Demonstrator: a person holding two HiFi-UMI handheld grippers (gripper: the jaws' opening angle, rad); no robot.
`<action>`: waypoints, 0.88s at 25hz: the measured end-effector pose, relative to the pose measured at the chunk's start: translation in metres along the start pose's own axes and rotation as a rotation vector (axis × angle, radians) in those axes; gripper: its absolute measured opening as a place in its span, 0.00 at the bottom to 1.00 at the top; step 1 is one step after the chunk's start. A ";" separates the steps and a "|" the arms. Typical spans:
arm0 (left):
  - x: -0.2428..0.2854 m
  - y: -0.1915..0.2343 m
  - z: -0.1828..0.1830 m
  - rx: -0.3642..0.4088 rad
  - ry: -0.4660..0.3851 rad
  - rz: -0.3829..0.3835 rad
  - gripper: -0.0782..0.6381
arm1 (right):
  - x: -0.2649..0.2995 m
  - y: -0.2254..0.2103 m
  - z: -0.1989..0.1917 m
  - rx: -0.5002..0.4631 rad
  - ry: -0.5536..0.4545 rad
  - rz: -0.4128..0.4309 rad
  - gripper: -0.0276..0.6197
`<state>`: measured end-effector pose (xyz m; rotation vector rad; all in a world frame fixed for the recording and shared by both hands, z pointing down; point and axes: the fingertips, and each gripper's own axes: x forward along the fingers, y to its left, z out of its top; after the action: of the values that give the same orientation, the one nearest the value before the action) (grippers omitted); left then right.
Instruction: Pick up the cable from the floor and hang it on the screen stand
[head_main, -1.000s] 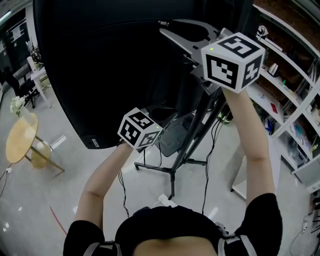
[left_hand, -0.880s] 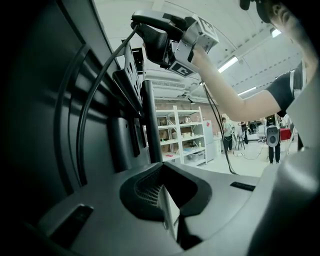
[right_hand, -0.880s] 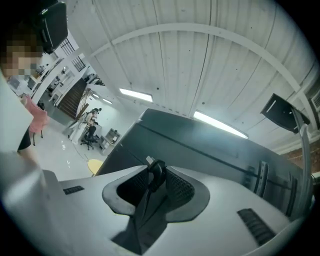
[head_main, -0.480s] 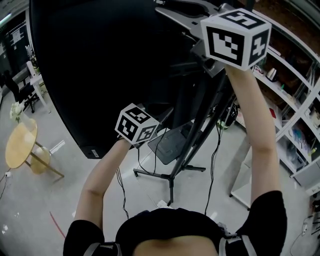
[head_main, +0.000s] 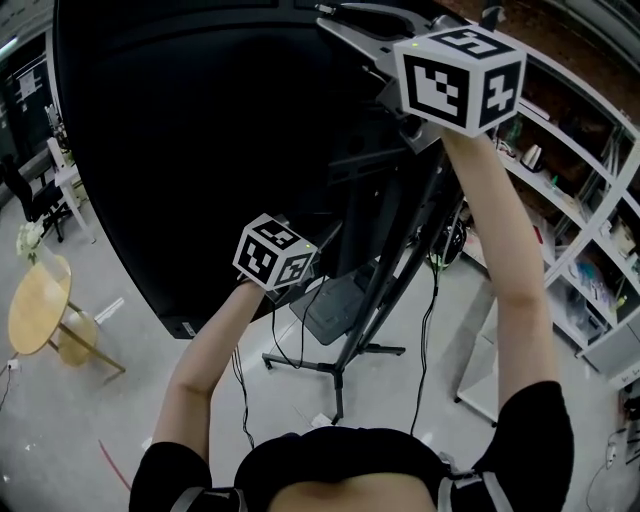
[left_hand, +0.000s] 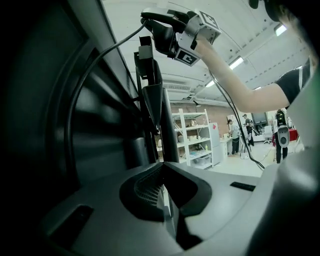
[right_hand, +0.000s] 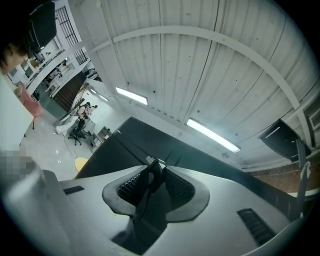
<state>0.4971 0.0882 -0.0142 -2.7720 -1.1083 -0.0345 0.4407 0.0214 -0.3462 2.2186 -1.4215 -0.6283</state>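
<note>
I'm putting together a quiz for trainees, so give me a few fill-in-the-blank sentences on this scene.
1. The right gripper is shut on a black ___.
2. The right gripper is held ___ than the left gripper.
3. The small wooden table has a ___ top.
Missing words: cable; higher; round.

Holding the right claw (head_main: 335, 18) high at the far right, by the top edge of the big black screen (head_main: 200, 140). Hovering the left claw (head_main: 275, 255) lower, near the screen's bottom edge. Showing the screen stand (head_main: 338, 390) standing on the pale floor (head_main: 120, 400), a thin black cable (head_main: 427, 320) hanging just right of it, shelves (head_main: 590, 240) at right, a round wooden table (head_main: 35, 305) at left.
</note>
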 end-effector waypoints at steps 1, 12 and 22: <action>0.002 0.001 0.001 -0.009 -0.006 -0.003 0.12 | -0.002 -0.005 0.000 -0.005 0.004 -0.019 0.24; 0.023 -0.026 -0.002 -0.022 -0.009 -0.066 0.12 | -0.089 -0.062 0.003 -0.047 -0.010 -0.272 0.24; 0.027 -0.075 -0.030 0.043 0.008 -0.101 0.12 | -0.202 -0.080 -0.039 0.152 -0.131 -0.480 0.24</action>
<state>0.4663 0.1561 0.0278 -2.6739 -1.2314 -0.0324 0.4456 0.2416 -0.3323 2.7121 -1.0179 -0.8571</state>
